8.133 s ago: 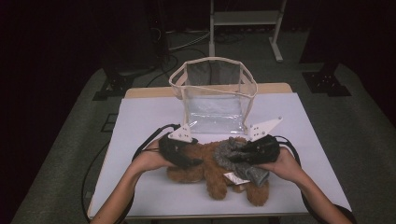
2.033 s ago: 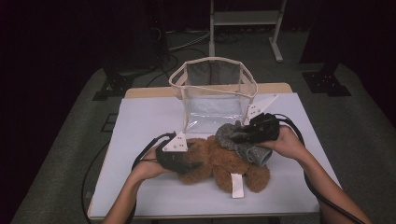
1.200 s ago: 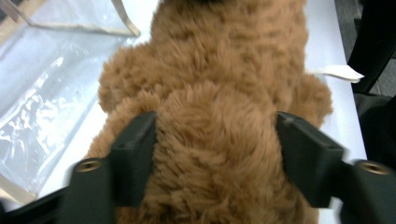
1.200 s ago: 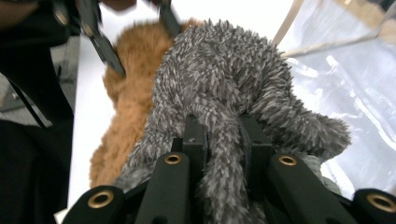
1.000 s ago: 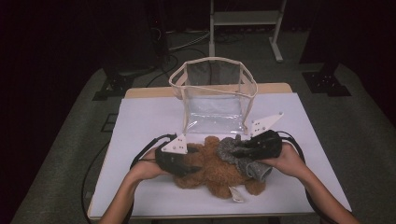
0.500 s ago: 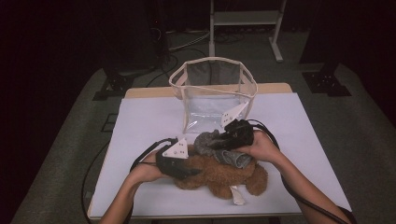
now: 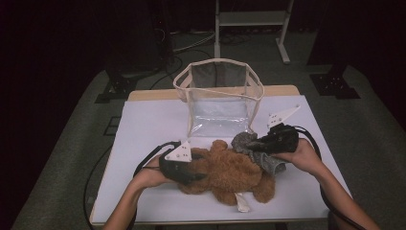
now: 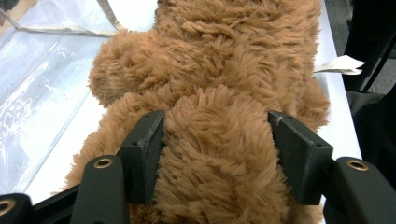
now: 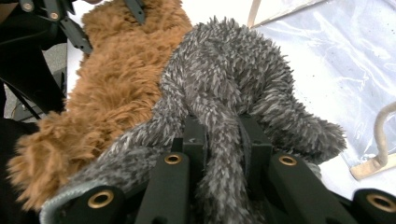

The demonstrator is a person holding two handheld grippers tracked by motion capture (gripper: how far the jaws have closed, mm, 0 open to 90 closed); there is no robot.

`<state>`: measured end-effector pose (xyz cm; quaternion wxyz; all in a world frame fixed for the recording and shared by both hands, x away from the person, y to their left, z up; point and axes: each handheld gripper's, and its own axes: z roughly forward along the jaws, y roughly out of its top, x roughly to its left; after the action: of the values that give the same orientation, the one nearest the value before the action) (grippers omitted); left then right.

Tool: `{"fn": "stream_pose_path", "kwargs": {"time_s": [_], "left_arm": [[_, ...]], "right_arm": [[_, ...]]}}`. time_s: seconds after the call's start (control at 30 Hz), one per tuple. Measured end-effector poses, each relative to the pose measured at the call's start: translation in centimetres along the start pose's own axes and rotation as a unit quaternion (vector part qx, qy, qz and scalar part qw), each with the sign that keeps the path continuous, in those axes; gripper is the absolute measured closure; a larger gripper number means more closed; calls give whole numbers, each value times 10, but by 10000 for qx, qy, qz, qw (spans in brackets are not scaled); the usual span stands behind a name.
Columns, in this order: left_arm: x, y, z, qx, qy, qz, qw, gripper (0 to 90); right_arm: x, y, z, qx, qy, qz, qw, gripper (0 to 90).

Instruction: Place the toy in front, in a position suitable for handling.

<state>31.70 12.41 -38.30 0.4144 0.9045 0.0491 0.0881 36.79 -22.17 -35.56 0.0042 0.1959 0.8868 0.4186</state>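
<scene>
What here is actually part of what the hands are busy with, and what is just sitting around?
In use:
- brown teddy bear, gripped by the left gripper
- grey fuzzy cloth, pinched in the right gripper
- clear bag, open behind them, perhaps where the things go

Just around:
- white table
- metal stand on the floor behind

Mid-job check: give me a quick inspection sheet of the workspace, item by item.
Surface: white table top, bare around the work.
Job's things: brown teddy bear lies near the front edge; grey fuzzy cloth sits at its right end; clear bag stands open behind.
Clutter: nothing seen.
Grippers: left gripper straddles the bear's plush, pads against the fur; right gripper shut on the grey cloth.
Cables: black cable trails from the left gripper.
Surroundings: dark floor, metal stand behind.
</scene>
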Motion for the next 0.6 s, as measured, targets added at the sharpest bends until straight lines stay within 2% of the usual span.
{"fn": "stream_pose_path", "kwargs": {"time_s": [0.13, 0.17, 0.33, 0.47, 0.53, 0.57, 0.6], "left_arm": [[-1, 2, 0, 58, -8, 79, 10000, 372], [-1, 2, 0, 59, -12, 81, 9999, 371], [0, 0, -1, 47, 13, -8, 10000, 372], [1, -1, -1, 43, 60, -99, 9999, 374], [2, 0, -1, 53, 97, -127, 9999, 374], [3, 0, -1, 61, 126, -143, 9998, 373], [4, 0, 0, 58, 156, -190, 9997, 373]], "right_arm": [[4, 14, 9, -32, 88, -113, 9999, 753], [4, 24, 20, -36, 173, -182, 9997, 752], [5, 35, 34, -19, 217, -280, 9994, 752], [0, 29, 26, -123, 129, -190, 9997, 752], [-3, 19, 15, -200, 47, -71, 9998, 752], [-6, 5, 4, -327, 21, 87, 9994, 752], [-6, 5, 4, -327, 21, 87, 9994, 752]]}}
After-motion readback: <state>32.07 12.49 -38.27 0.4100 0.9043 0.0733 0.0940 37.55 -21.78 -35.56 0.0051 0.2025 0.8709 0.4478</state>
